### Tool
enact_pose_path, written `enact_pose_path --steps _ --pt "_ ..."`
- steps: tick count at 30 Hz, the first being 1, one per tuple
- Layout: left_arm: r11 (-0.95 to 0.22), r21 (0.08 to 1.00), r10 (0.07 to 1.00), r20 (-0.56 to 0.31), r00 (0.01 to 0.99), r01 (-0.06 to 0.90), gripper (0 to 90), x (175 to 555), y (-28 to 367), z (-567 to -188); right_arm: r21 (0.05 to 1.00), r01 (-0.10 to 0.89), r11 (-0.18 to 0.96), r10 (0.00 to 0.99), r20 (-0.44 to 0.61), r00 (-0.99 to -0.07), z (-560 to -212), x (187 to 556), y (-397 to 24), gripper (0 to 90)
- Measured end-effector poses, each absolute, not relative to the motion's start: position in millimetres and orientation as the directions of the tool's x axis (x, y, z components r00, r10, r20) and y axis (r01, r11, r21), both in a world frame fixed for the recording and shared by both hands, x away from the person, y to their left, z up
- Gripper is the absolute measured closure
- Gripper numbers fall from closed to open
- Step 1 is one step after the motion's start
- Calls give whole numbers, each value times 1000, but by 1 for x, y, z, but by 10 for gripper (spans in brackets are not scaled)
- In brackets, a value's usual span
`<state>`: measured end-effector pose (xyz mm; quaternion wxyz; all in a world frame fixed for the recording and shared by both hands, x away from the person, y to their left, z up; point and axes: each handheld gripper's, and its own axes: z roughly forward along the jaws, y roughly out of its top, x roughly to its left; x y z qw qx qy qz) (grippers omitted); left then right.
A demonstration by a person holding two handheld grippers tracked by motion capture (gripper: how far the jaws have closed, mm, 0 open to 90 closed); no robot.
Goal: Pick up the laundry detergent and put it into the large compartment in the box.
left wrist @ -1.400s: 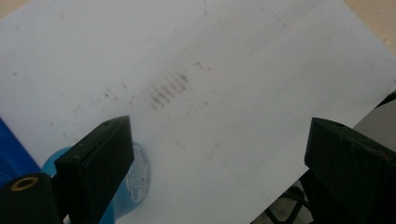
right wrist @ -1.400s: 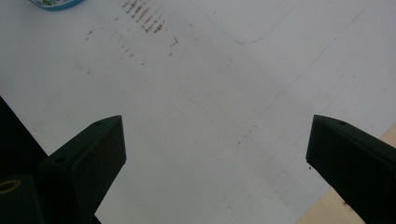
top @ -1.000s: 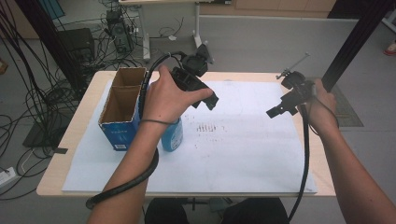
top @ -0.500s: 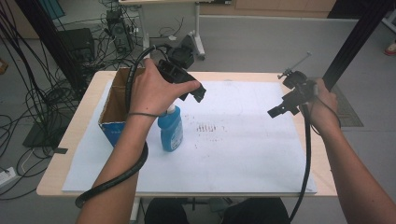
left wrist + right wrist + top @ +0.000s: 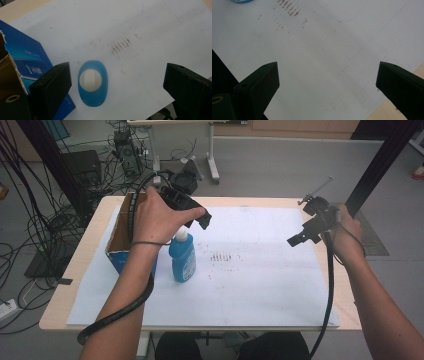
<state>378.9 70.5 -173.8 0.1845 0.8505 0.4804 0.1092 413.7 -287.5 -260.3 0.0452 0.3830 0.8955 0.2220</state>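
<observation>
Jaws wide on left gripper (image 5: 202, 220) and right gripper (image 5: 298, 238), nothing held. Blue bottle (image 5: 183, 256) upright, white cap (image 5: 90, 80) up, beside open cardboard box (image 5: 120, 236), contents hidden.

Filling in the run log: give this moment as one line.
left gripper: open, above blue bottle | bottle: upright on paper, beside box | right gripper: open, above white paper
</observation>
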Motion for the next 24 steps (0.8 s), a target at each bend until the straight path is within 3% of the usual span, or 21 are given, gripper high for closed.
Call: enact_pose_path --steps 24 --pt "-440 393 876 -9 482 807 66 387 86 -203 423 663 618 702 84 -708 -265 416 -286 45"
